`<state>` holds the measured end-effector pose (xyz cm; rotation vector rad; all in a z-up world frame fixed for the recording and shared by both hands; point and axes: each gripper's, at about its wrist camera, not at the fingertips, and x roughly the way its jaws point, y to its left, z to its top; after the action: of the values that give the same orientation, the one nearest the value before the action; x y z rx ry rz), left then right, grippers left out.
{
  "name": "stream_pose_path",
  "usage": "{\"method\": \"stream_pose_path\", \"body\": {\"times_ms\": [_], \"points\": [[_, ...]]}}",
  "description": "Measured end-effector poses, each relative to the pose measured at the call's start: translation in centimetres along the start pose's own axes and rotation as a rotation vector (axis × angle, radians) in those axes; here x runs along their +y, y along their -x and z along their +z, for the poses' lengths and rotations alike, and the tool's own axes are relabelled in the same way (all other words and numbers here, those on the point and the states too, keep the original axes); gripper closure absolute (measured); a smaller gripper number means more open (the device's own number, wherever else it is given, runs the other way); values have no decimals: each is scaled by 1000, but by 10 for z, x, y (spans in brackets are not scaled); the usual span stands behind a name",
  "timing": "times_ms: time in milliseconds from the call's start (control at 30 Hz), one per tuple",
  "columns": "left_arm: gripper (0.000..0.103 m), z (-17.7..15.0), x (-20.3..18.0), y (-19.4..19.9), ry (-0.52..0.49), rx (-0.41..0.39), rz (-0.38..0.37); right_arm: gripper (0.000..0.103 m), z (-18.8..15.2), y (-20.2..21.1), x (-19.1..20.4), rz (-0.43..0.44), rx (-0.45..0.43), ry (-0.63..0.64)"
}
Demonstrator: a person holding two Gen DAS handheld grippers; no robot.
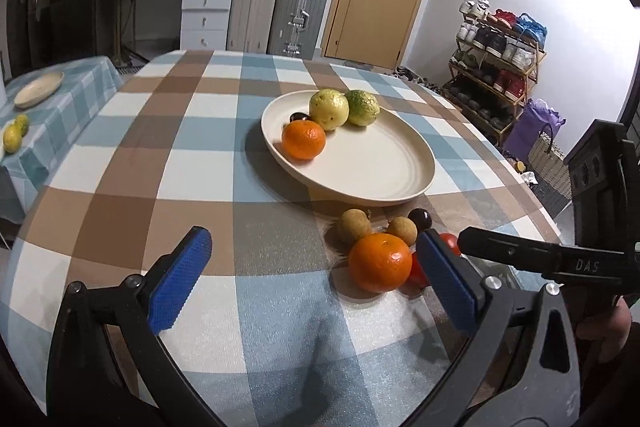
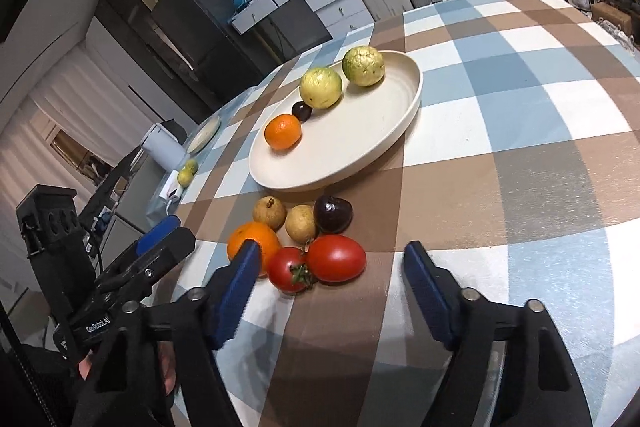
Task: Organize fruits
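A cream plate (image 1: 380,183) (image 2: 360,147) on the checked tablecloth holds two yellow-green guavas (image 1: 329,109), an orange (image 1: 303,139) and a small dark fruit (image 1: 299,117). In front of the plate lies a cluster: an orange (image 1: 380,261) (image 2: 256,241), two brown longans (image 2: 301,223), a dark plum (image 2: 333,213) and two red tomatoes (image 2: 336,258). My left gripper (image 1: 316,267) is open; the loose orange sits between its blue pads, close to the right one. My right gripper (image 2: 331,267) is open, with both tomatoes between its fingertips, and the pads do not press on them.
A second table at the far left carries a cream dish (image 1: 40,89) and yellow-green fruits (image 1: 12,137). Suitcases (image 1: 298,15), drawers and a door stand behind the table; a shoe rack (image 1: 496,67) stands at right. The two grippers are close together beside the fruit cluster.
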<state>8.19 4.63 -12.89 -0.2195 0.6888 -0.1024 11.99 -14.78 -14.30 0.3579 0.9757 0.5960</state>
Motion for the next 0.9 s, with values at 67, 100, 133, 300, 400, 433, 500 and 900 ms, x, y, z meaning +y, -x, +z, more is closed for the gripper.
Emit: {"method": "stream_pose_path", "body": {"times_ms": [67, 100, 133, 300, 400, 433, 500, 900], "points": [[1, 0, 3, -1, 13, 5, -9, 33, 0, -1, 0, 9, 6, -13], [1, 0, 5, 0, 22, 4, -14, 38, 0, -2, 0, 7, 9, -16], [1, 0, 6, 0, 27, 2, -18, 41, 1, -4, -1, 1, 14, -16], [1, 0, 8, -3, 37, 9, -28, 53, 1, -7, -3, 6, 30, -36], [1, -1, 8, -3, 34, 8, -32, 65, 0, -9, 0, -25, 36, -10], [1, -1, 7, -2, 33, 9, -32, 69, 0, -9, 1, -23, 36, 0], [1, -1, 7, -3, 36, 8, -33, 69, -1, -10, 5, -42, 30, 29], [1, -2, 2, -8, 18, 40, -30, 70, 0, 4, -5, 18, -38, -8]]}}
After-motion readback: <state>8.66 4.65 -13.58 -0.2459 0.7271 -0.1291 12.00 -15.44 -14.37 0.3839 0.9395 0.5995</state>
